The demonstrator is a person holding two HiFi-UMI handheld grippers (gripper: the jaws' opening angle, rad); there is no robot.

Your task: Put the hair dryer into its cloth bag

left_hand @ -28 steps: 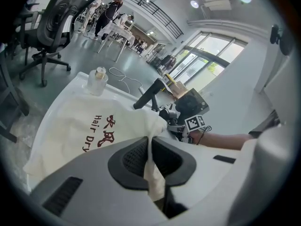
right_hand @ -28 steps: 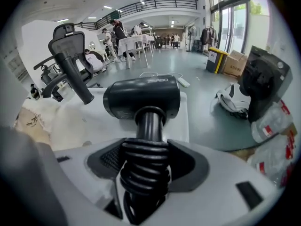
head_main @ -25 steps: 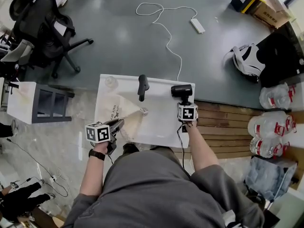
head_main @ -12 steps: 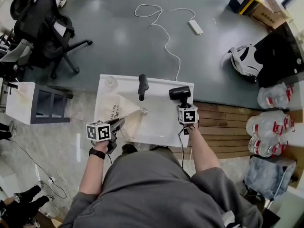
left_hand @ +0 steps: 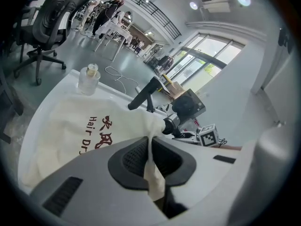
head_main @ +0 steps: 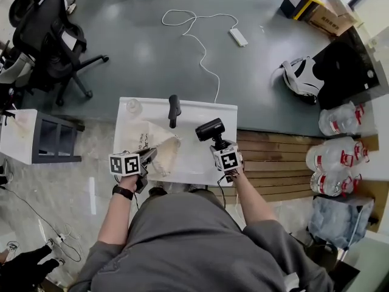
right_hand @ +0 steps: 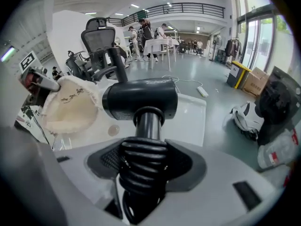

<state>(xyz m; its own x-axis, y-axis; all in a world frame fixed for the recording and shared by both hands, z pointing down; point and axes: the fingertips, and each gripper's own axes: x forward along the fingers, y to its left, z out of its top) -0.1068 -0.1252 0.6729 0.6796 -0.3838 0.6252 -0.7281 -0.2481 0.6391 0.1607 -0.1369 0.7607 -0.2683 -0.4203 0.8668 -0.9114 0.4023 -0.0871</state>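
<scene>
The black hair dryer hangs above the white table, right of the cloth bag. My right gripper is shut on its handle, which has the black cord wound round it. The dryer's barrel lies crosswise just beyond the jaws. The cream cloth bag with red print lies on the table's left part. My left gripper is shut on the bag's edge and holds it up. The bag's mouth faces the dryer, with a gap between them.
A black handle-shaped part stands at the table's far edge, and a small clear bottle at its far left corner. On the floor lie a white power strip with cable. Office chairs stand left, water bottles right.
My right gripper has carried the hair dryer left toward the bag, lifted it a little and rolled it. The left gripper has kept still with the bag's edge in it.
</scene>
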